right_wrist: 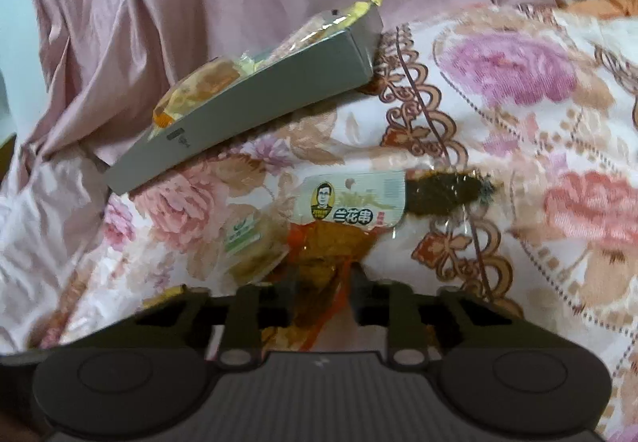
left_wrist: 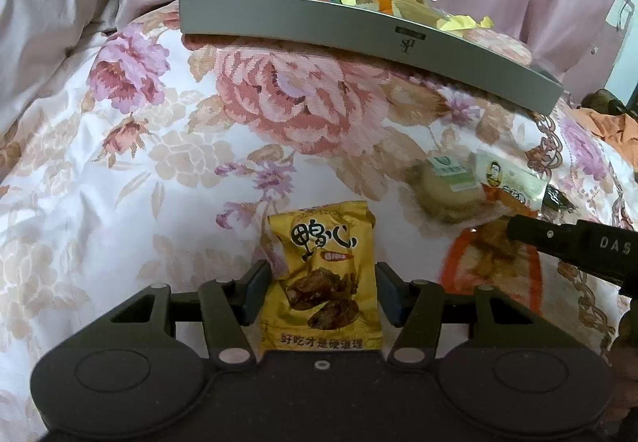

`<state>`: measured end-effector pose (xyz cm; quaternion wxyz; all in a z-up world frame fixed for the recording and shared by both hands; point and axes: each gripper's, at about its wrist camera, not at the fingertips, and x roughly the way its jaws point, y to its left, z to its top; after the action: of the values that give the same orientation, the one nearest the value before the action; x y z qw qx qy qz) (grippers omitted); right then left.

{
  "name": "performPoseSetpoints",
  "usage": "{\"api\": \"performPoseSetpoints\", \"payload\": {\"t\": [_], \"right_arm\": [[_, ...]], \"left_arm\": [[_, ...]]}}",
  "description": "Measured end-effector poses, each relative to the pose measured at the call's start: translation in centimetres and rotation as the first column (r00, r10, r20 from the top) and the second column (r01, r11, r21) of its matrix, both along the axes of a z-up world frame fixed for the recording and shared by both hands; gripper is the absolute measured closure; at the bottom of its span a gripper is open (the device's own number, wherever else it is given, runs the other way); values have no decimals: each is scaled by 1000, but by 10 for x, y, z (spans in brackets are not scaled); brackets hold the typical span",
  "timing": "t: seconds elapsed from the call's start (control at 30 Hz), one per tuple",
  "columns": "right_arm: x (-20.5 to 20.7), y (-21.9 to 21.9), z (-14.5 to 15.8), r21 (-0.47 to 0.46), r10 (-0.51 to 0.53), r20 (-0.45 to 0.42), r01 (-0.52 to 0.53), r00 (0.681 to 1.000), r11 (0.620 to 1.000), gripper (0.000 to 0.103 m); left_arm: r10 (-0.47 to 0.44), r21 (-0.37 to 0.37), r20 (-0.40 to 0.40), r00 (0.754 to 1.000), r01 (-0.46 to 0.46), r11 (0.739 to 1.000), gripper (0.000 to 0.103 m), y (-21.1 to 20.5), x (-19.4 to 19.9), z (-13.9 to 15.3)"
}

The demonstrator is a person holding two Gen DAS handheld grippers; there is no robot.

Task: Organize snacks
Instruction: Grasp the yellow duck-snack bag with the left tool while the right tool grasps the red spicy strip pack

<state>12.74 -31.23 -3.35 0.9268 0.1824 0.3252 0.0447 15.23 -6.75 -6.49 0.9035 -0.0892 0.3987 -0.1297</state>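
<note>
While open quilt [left_wrist: 99, 171] lies beside grey tray [left_wrist: 359, 39], my left gripper [left_wrist: 321, 288] clamps yellow packet [left_wrist: 319, 278]; right gripper [right_wrist: 321, 292] pinches orange packet [right_wrist: 319, 262].

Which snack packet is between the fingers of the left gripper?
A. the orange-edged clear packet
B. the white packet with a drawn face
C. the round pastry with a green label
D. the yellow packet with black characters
D: in the left wrist view the yellow packet lies between the left gripper's fingers, while the other packets lie off to the right.

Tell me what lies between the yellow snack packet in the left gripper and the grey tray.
Nothing but bare floral bedspread separates the yellow packet from the grey tray, as the left wrist view shows.
</note>
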Motion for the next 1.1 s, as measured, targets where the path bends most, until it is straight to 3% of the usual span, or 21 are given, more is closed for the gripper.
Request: {"api": "performPoseSetpoints", "payload": {"t": [0.13,0.23,0.4,0.57,0.63,0.67,0.83,1.0,1.07,1.1], "right_arm": [[-7,3,9,5,41,-20,-41,999,999,89],[-14,11,23,-82,81,-39,-84,996,993,98],[-21,20,47,-243,145,-117,-170,983,955,98],[-18,2,37,-71,52,-223,-70,973,995,72],[-20,0,26,-8,33,-244,-36,969,999,49],[-21,0,19,25,28,-253,-22,967,999,47],[-21,-2,-6,172,-3,-139,27,990,985,23],[-10,2,-19,245,-59,-5,59,998,968,20],[-3,3,-22,265,-71,16,65,997,962,28],[-1,3,-23,269,-75,13,69,997,961,43]], "left_arm": [[2,-10,-14,1000,-2,1000,45,1,-8,2],[0,-16,-19,1000,0,1000,45,2,-15,2],[2,-19,-15,1000,-3,1000,45,2,-20,1],[1,-49,-22,1000,-2,999,45,7,-20,0],[2,-56,-22,1000,-3,998,45,7,-18,-1],[1,-59,-21,1000,-2,998,45,8,-18,-1],[0,-79,-22,1000,-2,997,45,12,-15,-2],[2,-84,-21,1000,-4,996,45,13,-13,-3],[0,-81,-19,1000,-2,997,45,13,-13,-3],[0,-80,-19,1000,-2,997,45,13,-13,-3]]}}
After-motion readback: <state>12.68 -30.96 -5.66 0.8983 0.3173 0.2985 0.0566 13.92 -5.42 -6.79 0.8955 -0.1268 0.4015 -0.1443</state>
